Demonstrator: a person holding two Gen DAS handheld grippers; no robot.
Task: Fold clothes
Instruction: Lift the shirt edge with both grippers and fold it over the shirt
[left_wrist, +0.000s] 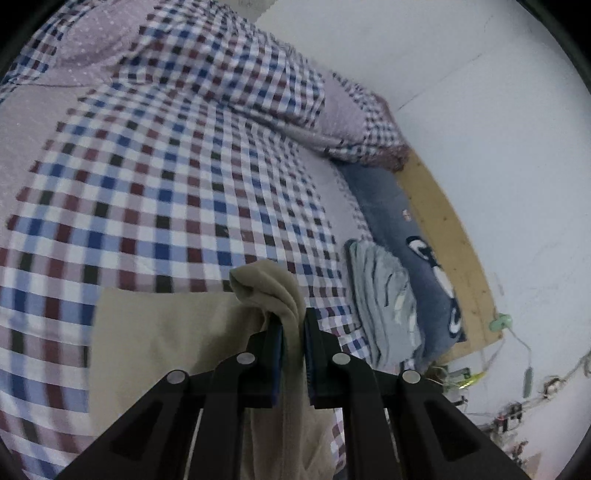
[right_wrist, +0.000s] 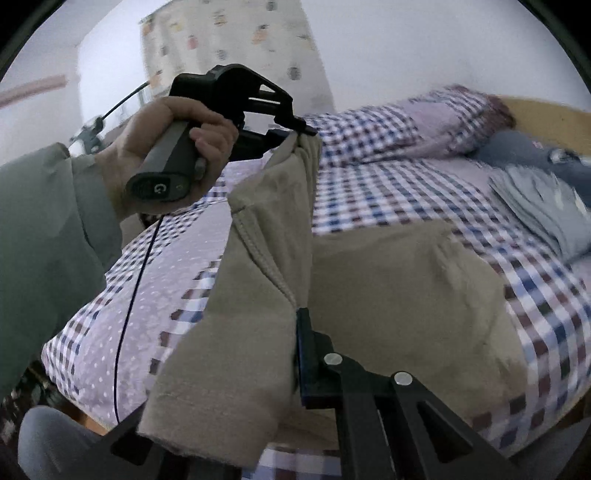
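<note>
A beige garment (right_wrist: 388, 295) hangs above the checked bed sheet (left_wrist: 147, 184), a bunched edge pinched between the closed left gripper (left_wrist: 293, 325). The right gripper (right_wrist: 295, 321) clamps another edge, cloth draping over one finger. No legible writing.

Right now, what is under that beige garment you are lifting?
Under the beige garment lies the checked bedsheet, which shows all around it. Both grippers, left and right, hold its edge up. Whatever lies beneath its flat middle is covered.
</note>
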